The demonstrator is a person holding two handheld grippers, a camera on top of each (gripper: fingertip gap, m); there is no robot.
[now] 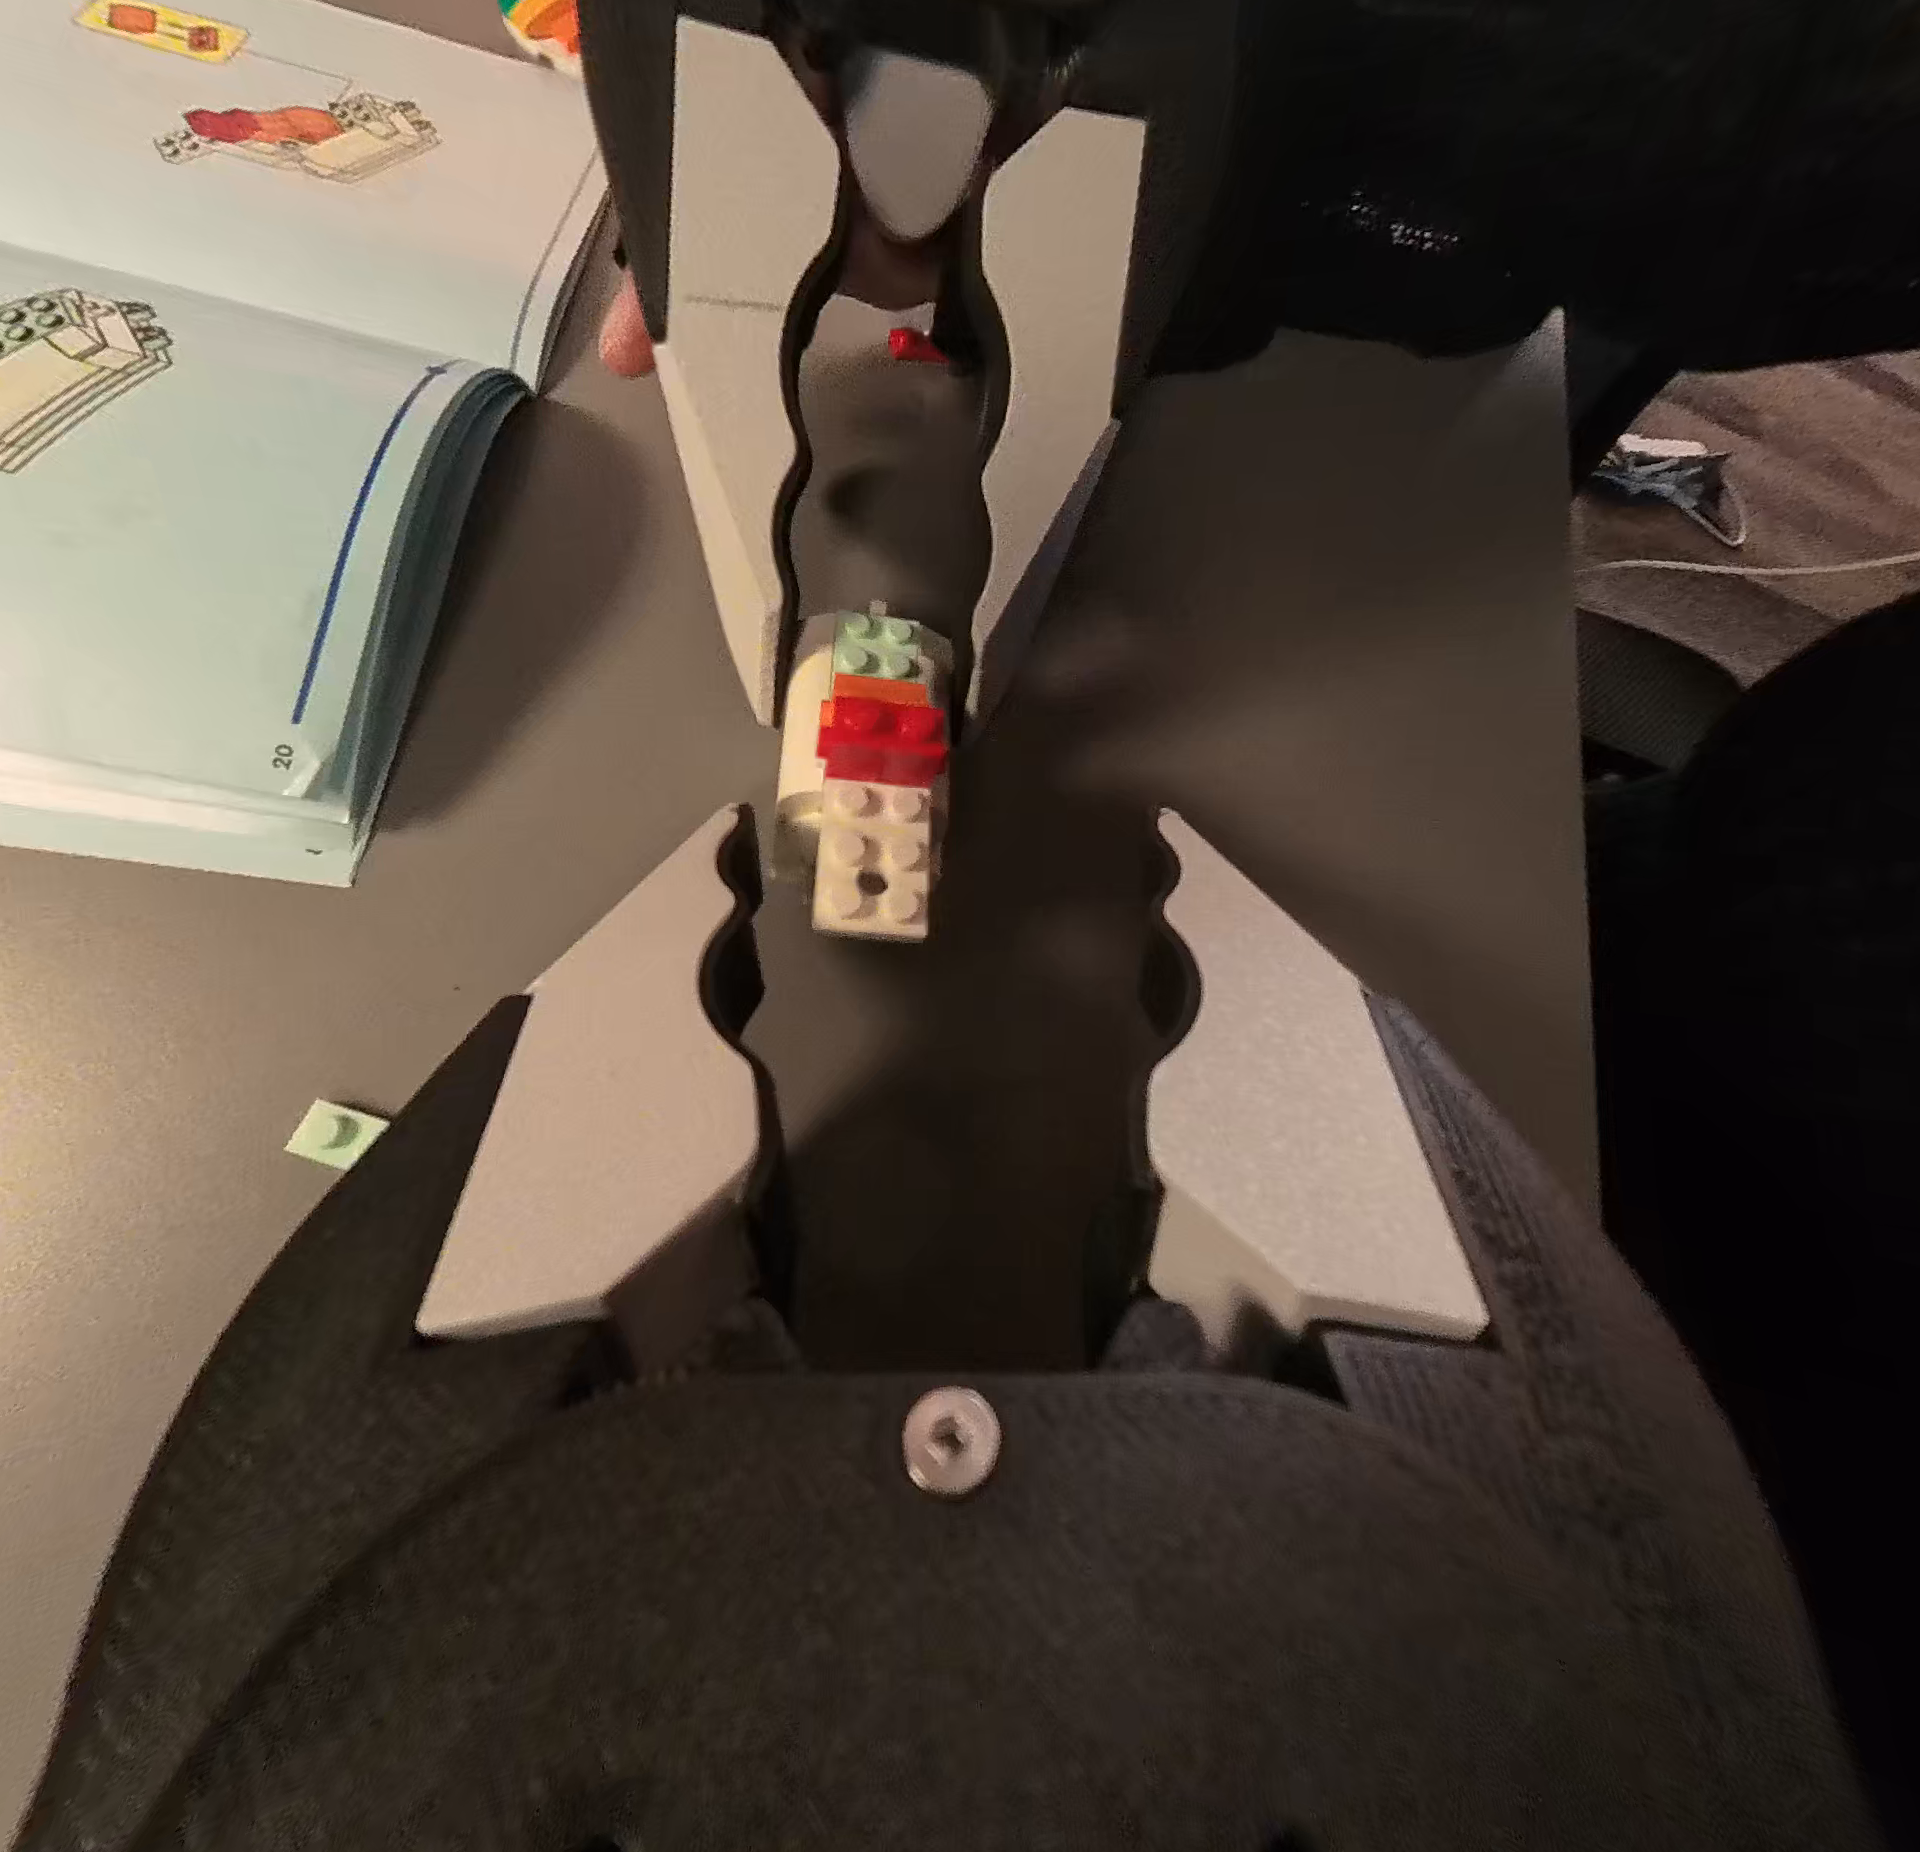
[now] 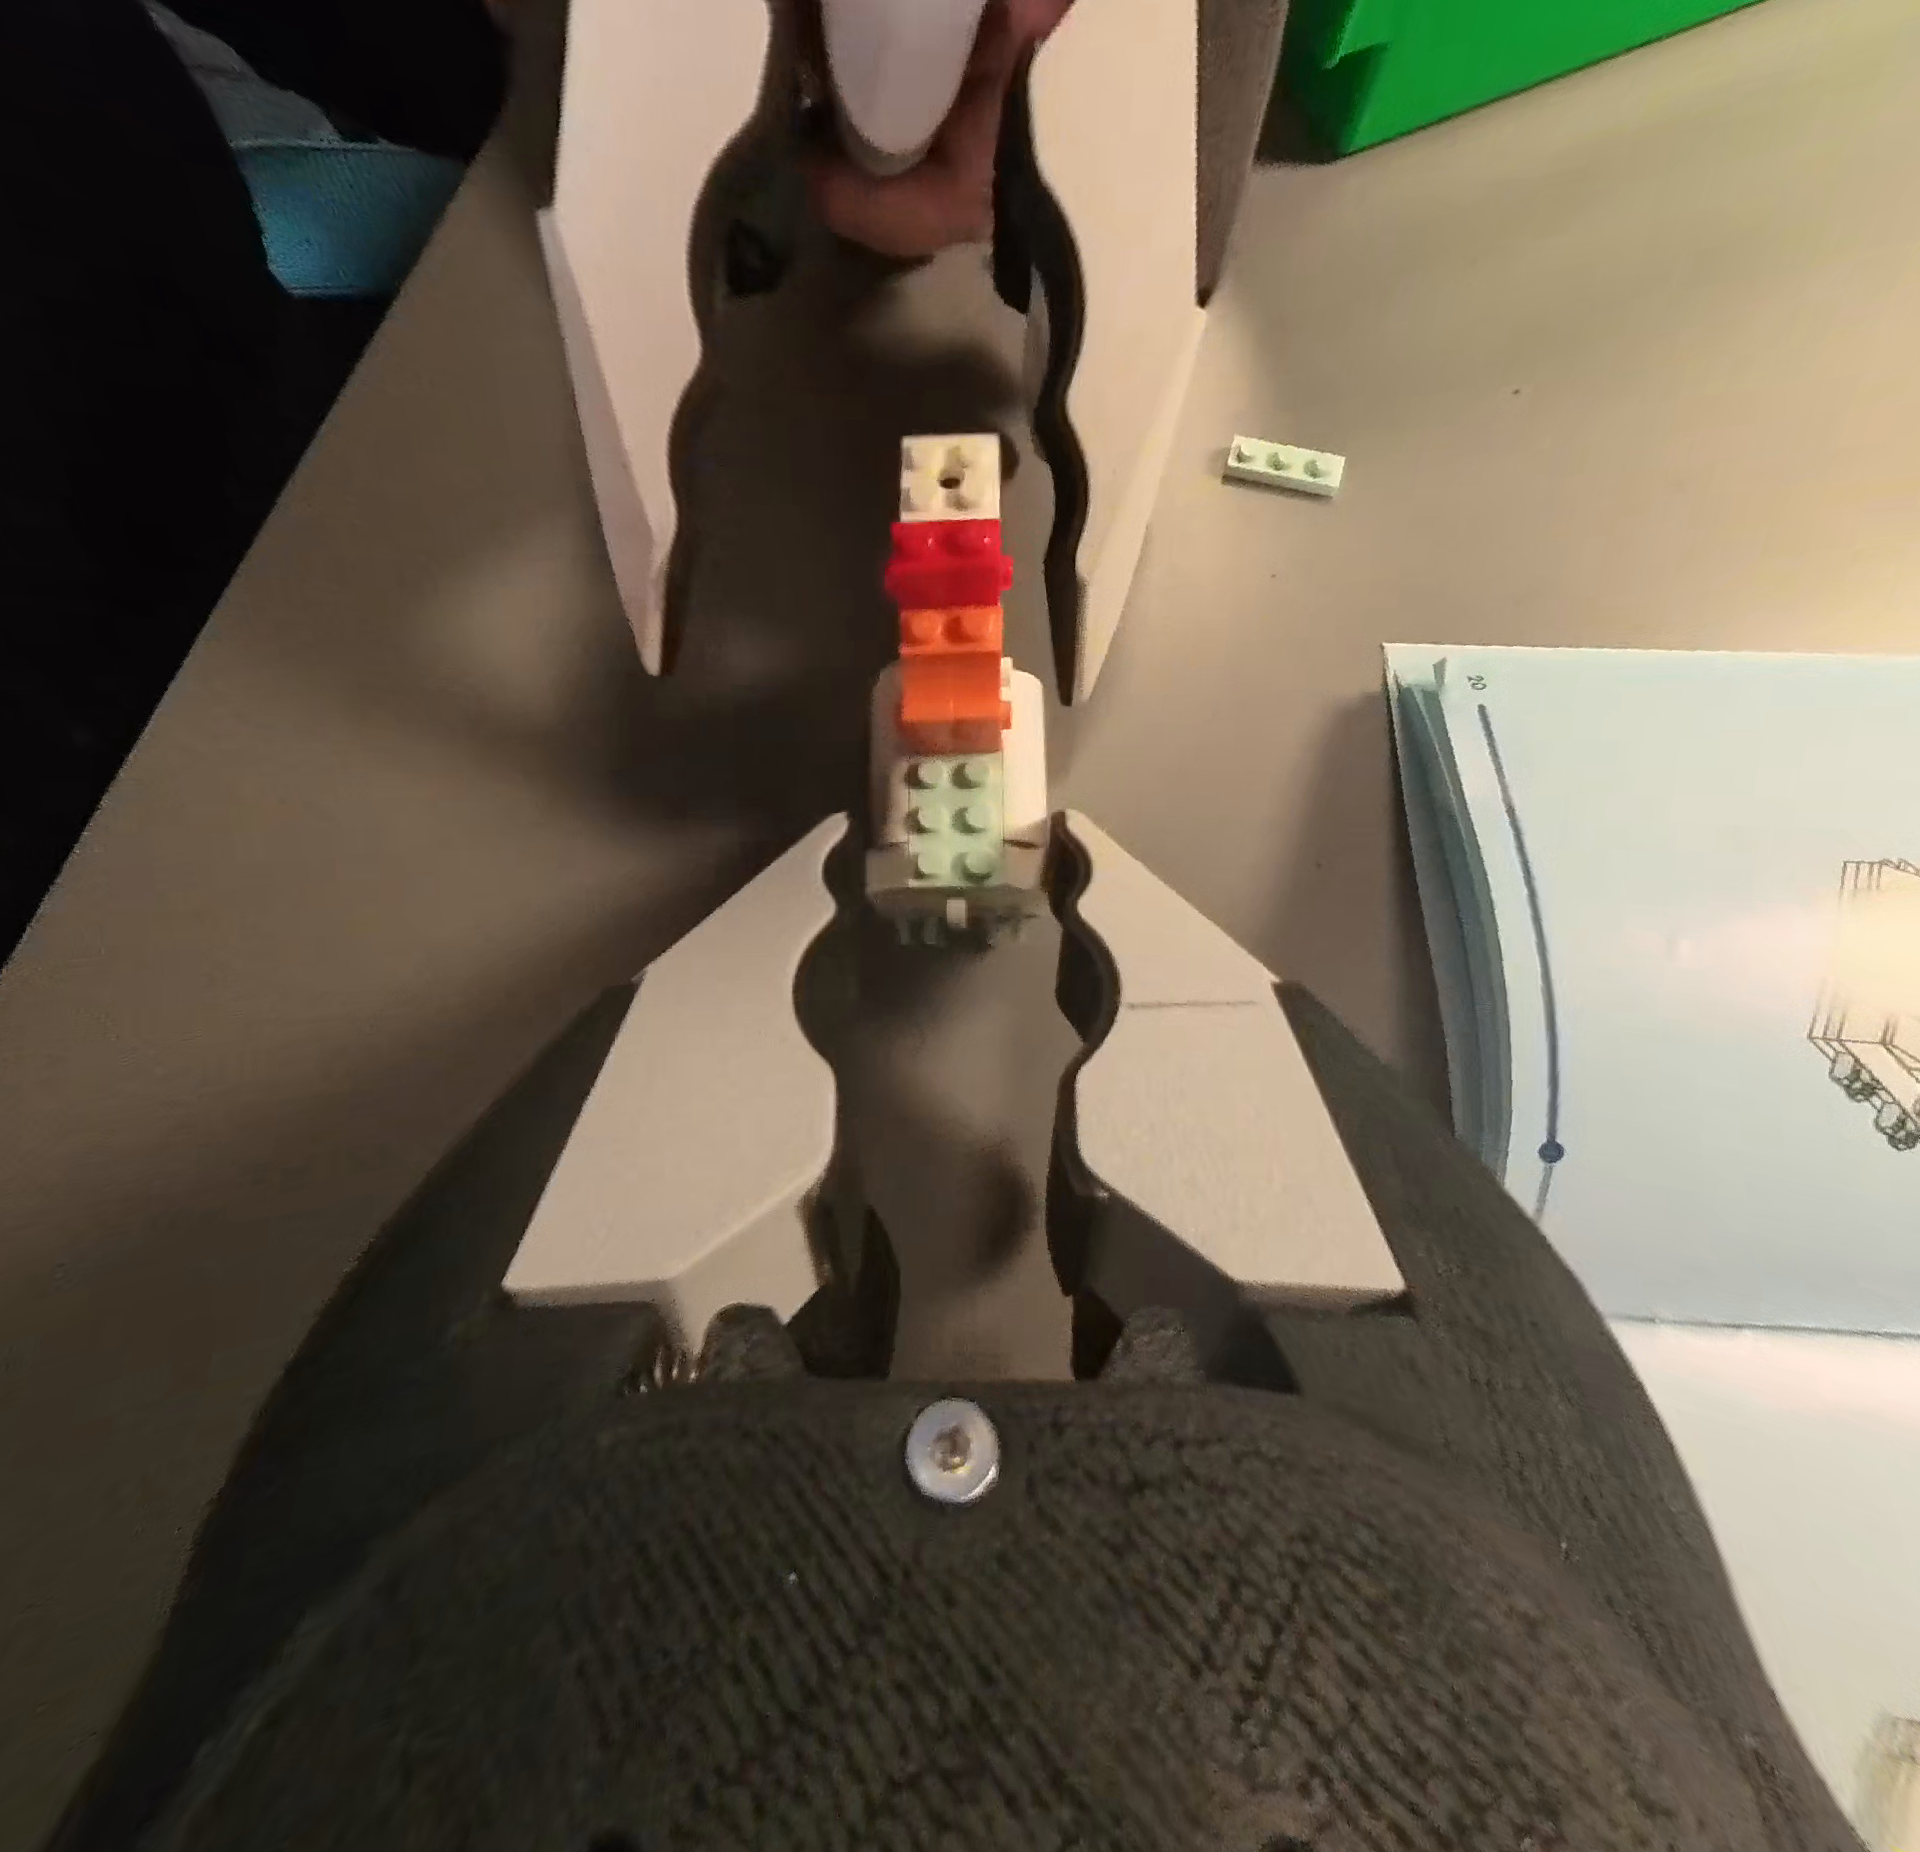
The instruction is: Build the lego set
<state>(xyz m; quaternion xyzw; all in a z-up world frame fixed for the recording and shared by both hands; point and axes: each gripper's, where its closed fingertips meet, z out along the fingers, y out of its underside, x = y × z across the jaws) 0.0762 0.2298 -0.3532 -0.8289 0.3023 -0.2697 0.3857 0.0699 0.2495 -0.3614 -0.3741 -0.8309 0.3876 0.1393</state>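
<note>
Holding: my right jaws (image 2: 951,836) clamp the lego assembly's (image 2: 951,680) mint end.
Left jaws (image 1: 951,815): wide, empty, around the white end.
Tip: close squarely, keep studs aligned.

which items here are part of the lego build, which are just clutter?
Job:
- lego assembly, held by right gripper
- left gripper, fingers open, facing it
- loose mint plate
- instruction booklet, open
- small red piece on the table, likely

Lying about:
- green box
- striped round object
- crumpled wrapper
</note>
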